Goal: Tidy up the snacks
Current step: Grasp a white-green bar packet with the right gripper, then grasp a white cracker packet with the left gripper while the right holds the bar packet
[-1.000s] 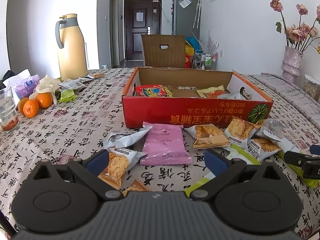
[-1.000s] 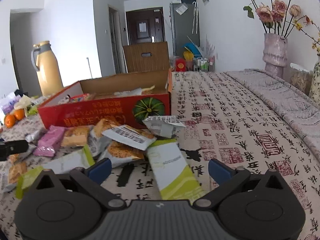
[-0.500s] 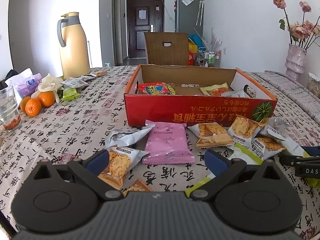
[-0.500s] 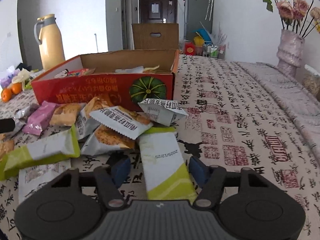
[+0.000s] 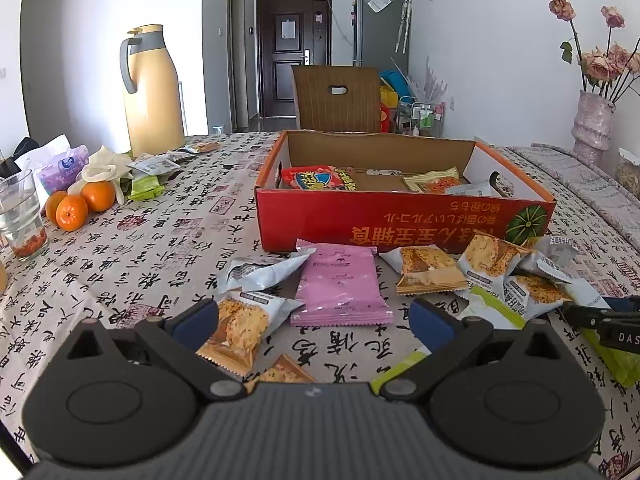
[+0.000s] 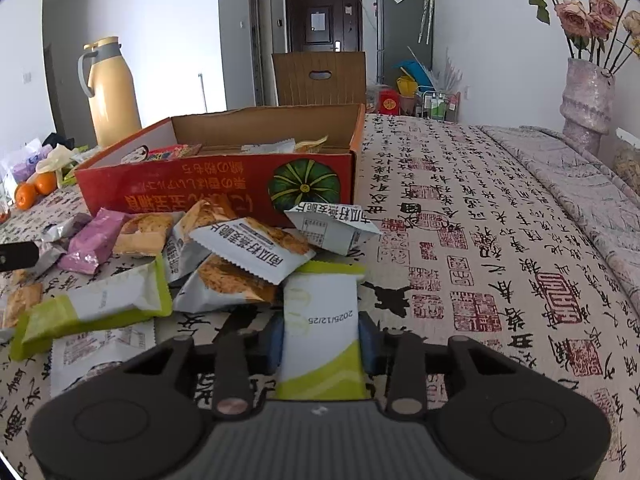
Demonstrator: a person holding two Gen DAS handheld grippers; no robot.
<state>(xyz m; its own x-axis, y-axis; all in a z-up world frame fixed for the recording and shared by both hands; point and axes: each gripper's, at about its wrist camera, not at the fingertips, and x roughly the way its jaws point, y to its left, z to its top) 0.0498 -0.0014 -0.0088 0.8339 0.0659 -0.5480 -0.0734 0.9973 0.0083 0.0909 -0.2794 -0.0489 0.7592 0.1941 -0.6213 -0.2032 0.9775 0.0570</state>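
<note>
A red cardboard box (image 5: 400,216) with a few snacks inside stands mid-table. Loose packets lie in front of it, among them a pink packet (image 5: 340,284) and several cracker packets (image 5: 432,268). My left gripper (image 5: 314,320) hovers open over the near packets, holding nothing. In the right wrist view a white and green packet (image 6: 320,320) lies lengthwise between the blue pads (image 6: 276,340) of my right gripper (image 6: 321,340). Its jaws are closing, and both pads touch the packet's sides. The right gripper's tip (image 5: 608,320) also shows at the left wrist view's right edge.
A yellow thermos jug (image 5: 152,92), oranges (image 5: 76,204) and a glass (image 5: 20,212) stand at the left. A vase of flowers (image 5: 592,120) is at the far right, and a brown chair (image 5: 336,96) stands behind the box. Bare patterned tablecloth (image 6: 500,240) lies right of the box.
The right gripper's jaws went from wide open to closed against the sides of the white and green packet. The left gripper has stayed open and still.
</note>
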